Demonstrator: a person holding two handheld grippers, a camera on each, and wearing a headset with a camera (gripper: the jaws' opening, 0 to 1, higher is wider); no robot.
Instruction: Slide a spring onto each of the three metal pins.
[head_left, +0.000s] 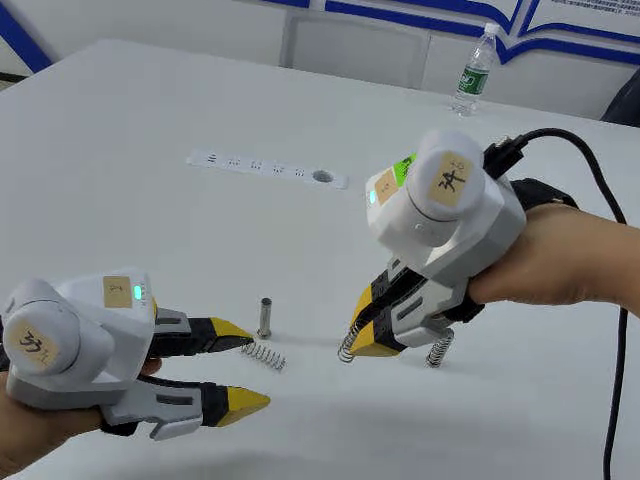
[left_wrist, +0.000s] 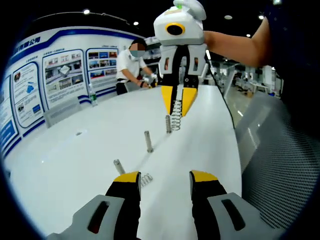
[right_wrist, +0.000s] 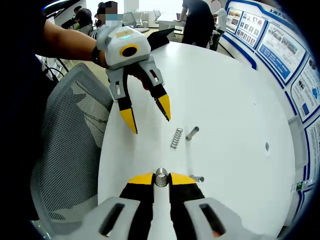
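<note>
The right claw (right_wrist: 161, 178) is pinched shut on a spring (left_wrist: 176, 113), which it grips near the upper coils so that most of the length hangs free below the yellow tips, low over the desk (head_left: 150, 220). The left claw (head_left: 242, 366) stands wide with nothing in it, its tips just beside a second spring (head_left: 264, 354) that lies flat near a bare upright pin (head_left: 265, 317). Another bare pin (right_wrist: 196, 178) sits just beside the right claw, and a third spring (head_left: 438, 348) stands tilted on that claw's far side. It seems to be over its own pin, though I cannot tell for sure. The main risk is a missed mouth: the free end is slack, so if it comes down off-centre it will catch on the pin's rim and buckle or spring out of the grip. The pins look free-standing, so a sideways push from spring or claw could topple one. The loose spring could also roll off if the left claw nudges it while closing.
</note>
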